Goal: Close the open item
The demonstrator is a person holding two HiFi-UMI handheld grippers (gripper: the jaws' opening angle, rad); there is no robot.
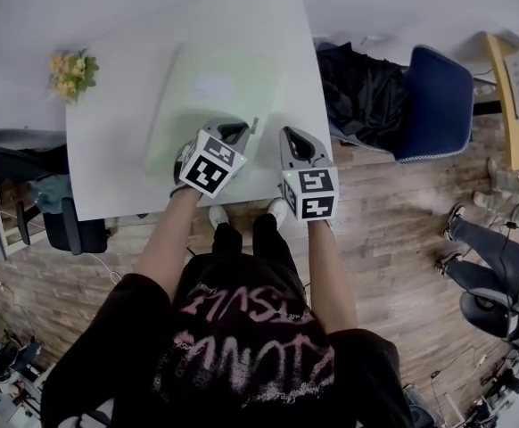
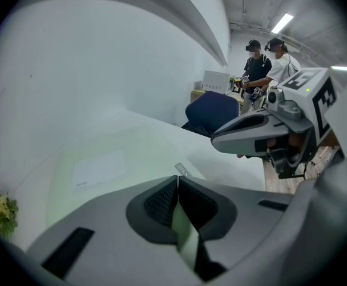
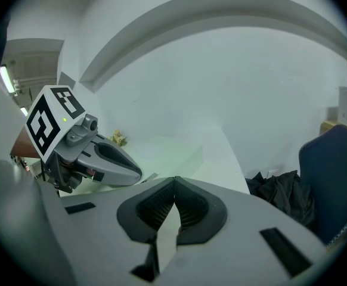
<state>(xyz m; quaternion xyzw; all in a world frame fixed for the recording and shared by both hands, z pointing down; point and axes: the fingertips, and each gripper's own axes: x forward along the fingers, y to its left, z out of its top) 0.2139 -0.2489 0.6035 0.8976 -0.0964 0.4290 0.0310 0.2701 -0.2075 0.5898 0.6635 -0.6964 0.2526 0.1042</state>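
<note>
A flat pale green zip pouch (image 1: 210, 96) with a white label lies on the white table (image 1: 117, 150). My left gripper (image 1: 249, 130) is at the pouch's near right corner, jaws closed tip to tip. In the left gripper view (image 2: 177, 177) a small grey zip pull tab (image 2: 182, 170) sticks out just past the tips, pinched there. My right gripper (image 1: 293, 134) hovers beside it over the table's front right corner, shut with nothing between its pads (image 3: 174, 179). The pouch (image 3: 173, 154) shows beyond the left gripper (image 3: 135, 173) in the right gripper view.
Yellow flowers (image 1: 70, 71) sit at the table's left side. A blue chair (image 1: 438, 105) with black clothing (image 1: 362, 87) stands right of the table. A black chair (image 1: 72, 230) is at the front left. Two people (image 2: 263, 64) stand in the background.
</note>
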